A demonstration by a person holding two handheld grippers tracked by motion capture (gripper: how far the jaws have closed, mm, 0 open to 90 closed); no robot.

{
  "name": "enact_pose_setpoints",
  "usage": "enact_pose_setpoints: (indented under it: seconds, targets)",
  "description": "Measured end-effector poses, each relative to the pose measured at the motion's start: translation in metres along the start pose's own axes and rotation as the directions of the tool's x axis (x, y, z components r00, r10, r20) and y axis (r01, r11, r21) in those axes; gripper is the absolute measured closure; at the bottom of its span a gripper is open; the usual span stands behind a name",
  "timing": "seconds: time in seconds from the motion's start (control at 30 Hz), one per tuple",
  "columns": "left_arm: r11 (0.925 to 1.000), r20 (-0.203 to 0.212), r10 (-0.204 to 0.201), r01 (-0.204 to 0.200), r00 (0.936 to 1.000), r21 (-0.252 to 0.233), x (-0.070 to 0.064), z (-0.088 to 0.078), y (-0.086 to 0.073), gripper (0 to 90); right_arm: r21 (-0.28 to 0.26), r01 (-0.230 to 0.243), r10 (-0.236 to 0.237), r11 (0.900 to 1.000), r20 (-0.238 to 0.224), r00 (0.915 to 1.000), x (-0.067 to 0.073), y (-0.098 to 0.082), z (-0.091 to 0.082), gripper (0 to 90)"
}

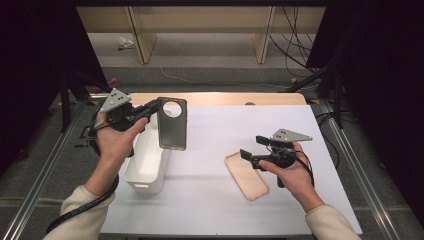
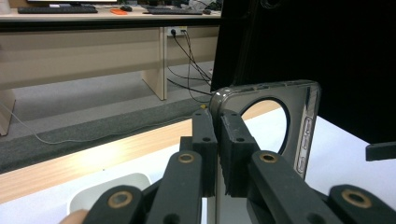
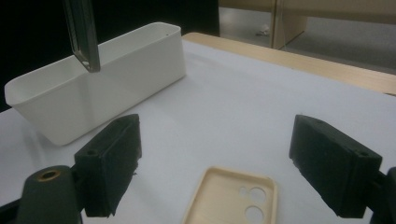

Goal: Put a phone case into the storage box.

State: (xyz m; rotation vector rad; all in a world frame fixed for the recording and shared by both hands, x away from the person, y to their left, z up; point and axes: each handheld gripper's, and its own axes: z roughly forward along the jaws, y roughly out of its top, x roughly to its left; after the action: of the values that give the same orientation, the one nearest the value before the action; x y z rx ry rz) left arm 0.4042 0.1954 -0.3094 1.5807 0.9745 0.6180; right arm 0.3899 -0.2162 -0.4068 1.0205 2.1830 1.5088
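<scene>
The left gripper (image 1: pixel 152 107) has its 2 jaws clamped tight on the top edge of a dark grey phone case (image 1: pixel 172 123), and that grip is plain in the left gripper view, where the pads (image 2: pixel 236 140) pinch the rim just beside the big round camera hole of the case (image 2: pixel 299 126). The case hangs upright in the air, above the far end of the white bin (image 1: pixel 146 165) and just off its right wall; from the right gripper view its lower corner (image 3: pixel 84 42) dangles over the open mouth of the bin (image 3: pixel 107 88), not touching it. The left hand (image 1: pixel 117 140) carries the gripper above the bin's left side. Over to the right of the bin, well apart from it, the right gripper (image 1: pixel 250 147) stands with its jaws wide apart and nothing between them, held low above the sheet. Just beneath those open jaws lies a beige phone case (image 1: pixel 246 175), flat on the white table cover (image 1: pixel 210 135), hollow side up, its 2 small camera holes (image 3: pixel 252 203) showing. The right hand (image 1: pixel 292 172) sits to the right of that beige case.
</scene>
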Motion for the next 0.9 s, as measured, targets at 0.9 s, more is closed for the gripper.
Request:
enact_pose_setpoints:
  seconds: [0.9]
  targets:
    - [0.9998, -0.035, 0.015, -0.015, 0.9993, -0.016, 0.033, -0.004, 0.011, 85.2, 0.002, -0.017, 0.017, 1.0, 0.028, 0.9995, -0.009, -0.011, -0.018, 17.8]
